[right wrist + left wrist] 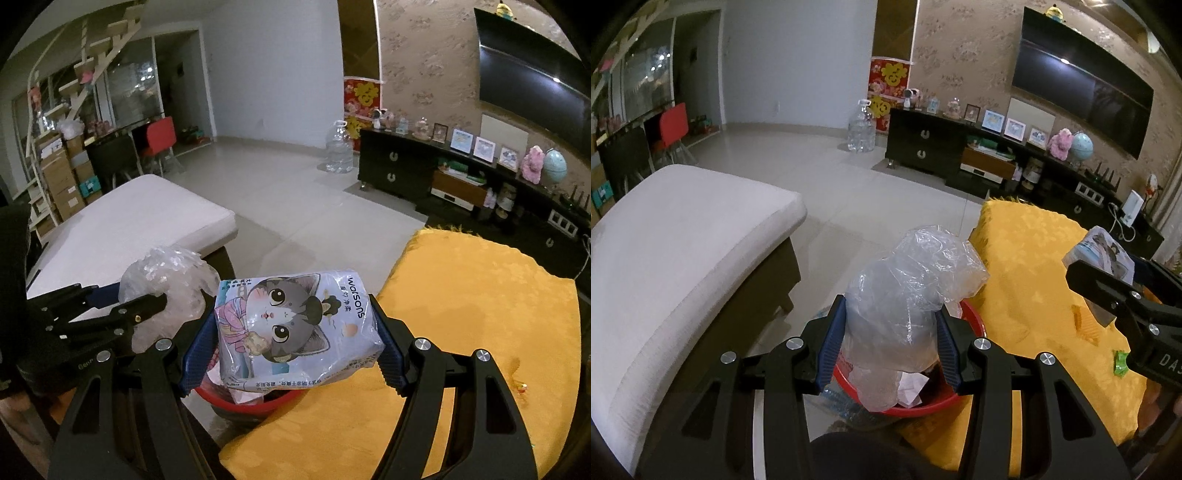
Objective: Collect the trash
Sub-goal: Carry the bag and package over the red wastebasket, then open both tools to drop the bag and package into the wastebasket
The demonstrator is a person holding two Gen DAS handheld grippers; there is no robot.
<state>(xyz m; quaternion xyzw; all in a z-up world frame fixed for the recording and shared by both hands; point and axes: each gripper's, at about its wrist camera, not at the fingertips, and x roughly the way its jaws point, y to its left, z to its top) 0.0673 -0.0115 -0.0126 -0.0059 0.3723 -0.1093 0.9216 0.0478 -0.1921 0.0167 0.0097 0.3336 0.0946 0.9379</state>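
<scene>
Green wrapper (1120,363) (left view only), possibly candy

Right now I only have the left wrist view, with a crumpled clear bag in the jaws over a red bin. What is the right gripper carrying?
Observer: The right gripper is shut on a tissue pack printed with a cartoon cat.
Operator: Is it over the bin too?
Observer: Yes, the red bin shows directly beneath the pack.
Operator: Any trash left on the yellow cloth?
Observer: A small scrap lies on the yellow cloth, right of the gripper.
</scene>
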